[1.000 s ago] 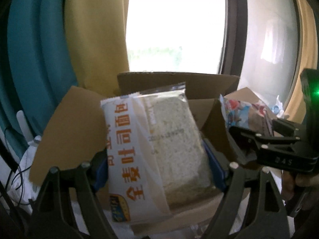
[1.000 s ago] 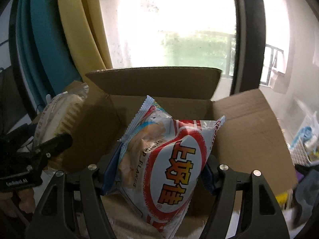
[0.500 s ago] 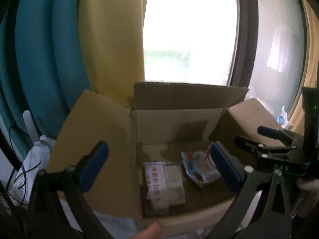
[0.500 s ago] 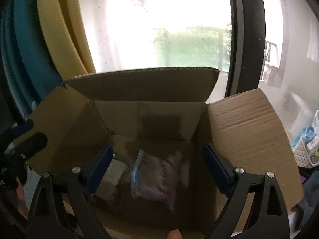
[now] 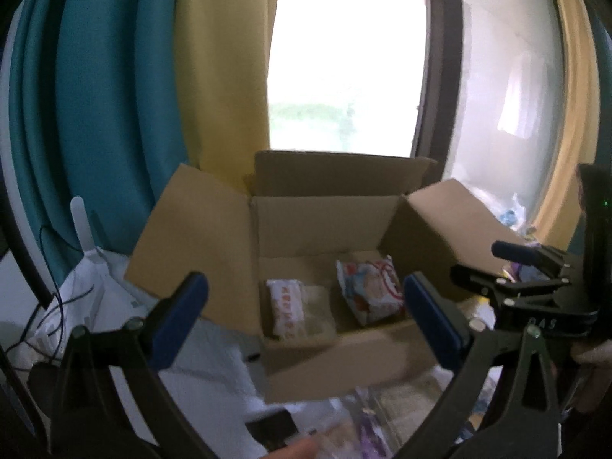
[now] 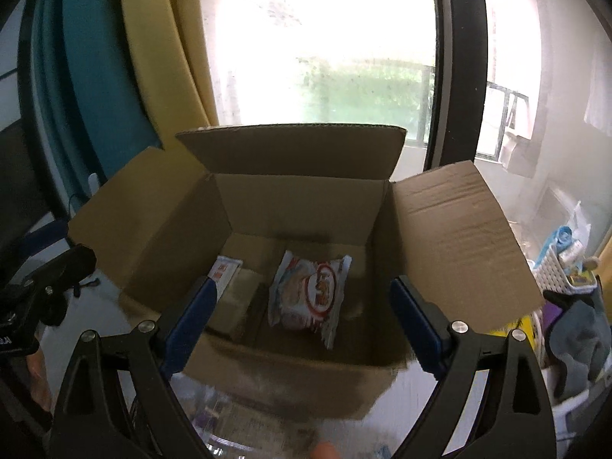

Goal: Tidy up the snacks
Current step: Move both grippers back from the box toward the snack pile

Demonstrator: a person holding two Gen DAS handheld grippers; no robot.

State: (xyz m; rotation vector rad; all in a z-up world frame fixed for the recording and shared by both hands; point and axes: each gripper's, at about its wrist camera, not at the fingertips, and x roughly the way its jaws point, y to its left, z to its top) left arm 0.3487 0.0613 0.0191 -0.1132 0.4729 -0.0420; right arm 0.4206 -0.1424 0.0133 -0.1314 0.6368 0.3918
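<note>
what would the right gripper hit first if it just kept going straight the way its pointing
Probably the shrimp flakes bag lying in the cardboard box: it sits between the open right gripper fingers' line. Depth is unclear; the box's near wall might come first.

Left tool (image 5: 306,317) and right tool (image 6: 302,321) both gape, empty.

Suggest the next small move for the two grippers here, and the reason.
Probably lower one gripper toward the loose packets in front of the cardboard box. Both the left gripper and right gripper are open and hold nothing, while the bread packet and shrimp-flakes bag already lie inside.
</note>
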